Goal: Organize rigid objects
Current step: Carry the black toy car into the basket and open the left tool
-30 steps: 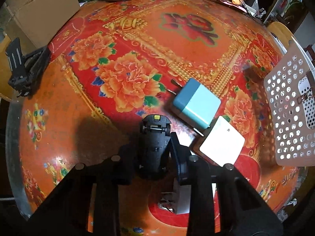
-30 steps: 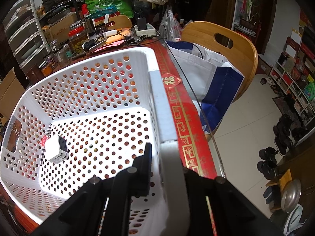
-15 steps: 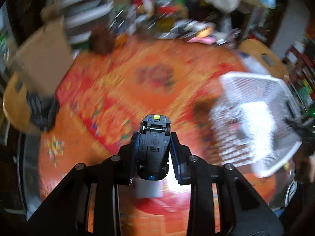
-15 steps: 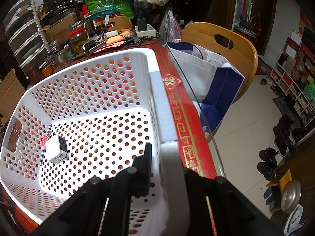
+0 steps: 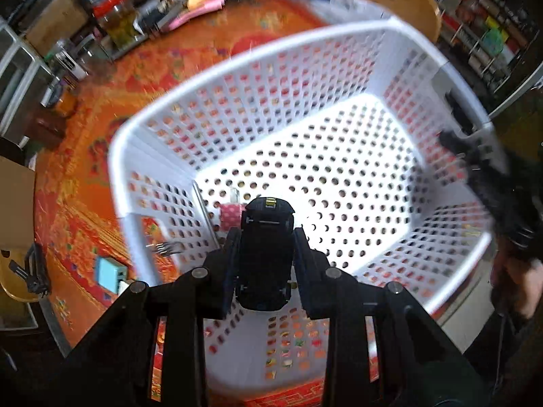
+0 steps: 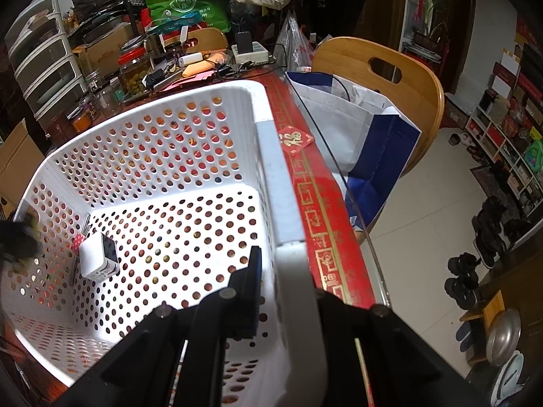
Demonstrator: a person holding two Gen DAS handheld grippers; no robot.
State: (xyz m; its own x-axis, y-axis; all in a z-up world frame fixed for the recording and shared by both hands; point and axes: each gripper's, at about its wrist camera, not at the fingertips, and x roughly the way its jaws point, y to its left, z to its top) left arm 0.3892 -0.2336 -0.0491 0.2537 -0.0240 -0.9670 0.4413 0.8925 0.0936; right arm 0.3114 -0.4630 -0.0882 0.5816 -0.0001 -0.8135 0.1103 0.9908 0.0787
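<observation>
Your left gripper [image 5: 266,247] is clamped on a black toy car [image 5: 266,254], wheels up, one finger pressed against each flank. It hangs over the open white perforated basket [image 5: 237,51], above the floor near the basket's 7 o'clock corner. Just past the car's nose, at 11 o'clock, a pink dotted item [image 5: 230,215] leans on the near wall; I cannot identify it.

Your right gripper [image 6: 271,291] is closed on the basket's rim [image 6: 275,183], one finger inside the wall and one outside. In the right wrist view a white charger cube [image 6: 98,257] sits on the basket floor at 9 o'clock, beside the left wall.

Outside the basket, at 8 o'clock in the left wrist view, a light-blue box [image 5: 108,273] lies on the red floral tablecloth [image 5: 85,176]. A wooden chair [image 6: 390,68] stands at 1 o'clock beyond the table edge.
</observation>
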